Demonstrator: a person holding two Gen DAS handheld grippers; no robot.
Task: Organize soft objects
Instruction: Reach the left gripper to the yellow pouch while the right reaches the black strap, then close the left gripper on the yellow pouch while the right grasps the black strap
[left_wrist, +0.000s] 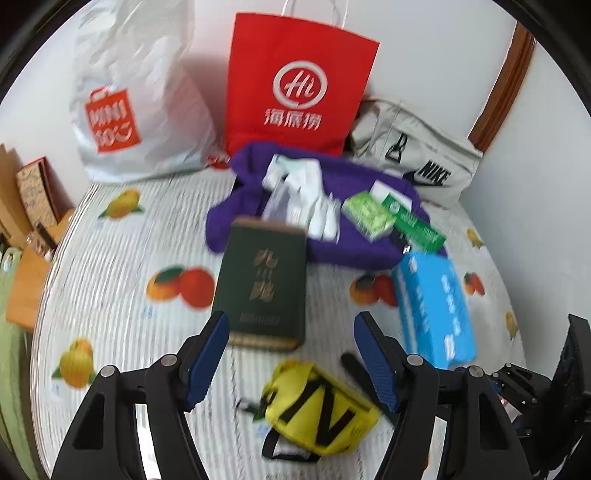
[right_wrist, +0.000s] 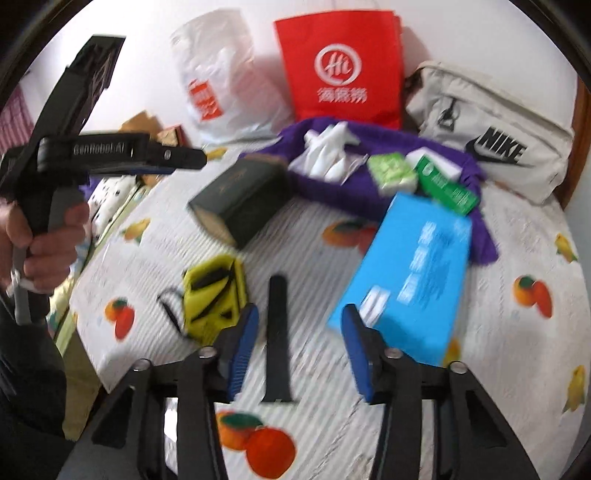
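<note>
A yellow pouch (left_wrist: 321, 410) with black markings lies on the fruit-print bedspread (left_wrist: 129, 258), just below and between the fingers of my open, empty left gripper (left_wrist: 291, 325). It also shows in the right wrist view (right_wrist: 214, 295). A purple cloth (left_wrist: 314, 206) lies further back with white gloves (left_wrist: 306, 195) and green packets (left_wrist: 369, 216) on it. A dark green box (left_wrist: 264, 284) and a blue tissue box (left_wrist: 432, 306) lie in the middle. My right gripper (right_wrist: 299, 314) is open and empty above a black strip (right_wrist: 277, 336), beside the blue tissue box (right_wrist: 406, 280).
A red paper bag (left_wrist: 295, 85), a white plastic bag (left_wrist: 136, 96) and a beige Nike bag (left_wrist: 417, 162) stand against the wall at the back. Cardboard boxes (left_wrist: 33, 199) sit left of the bed. The left gripper body (right_wrist: 99, 155) is at the left in the right wrist view.
</note>
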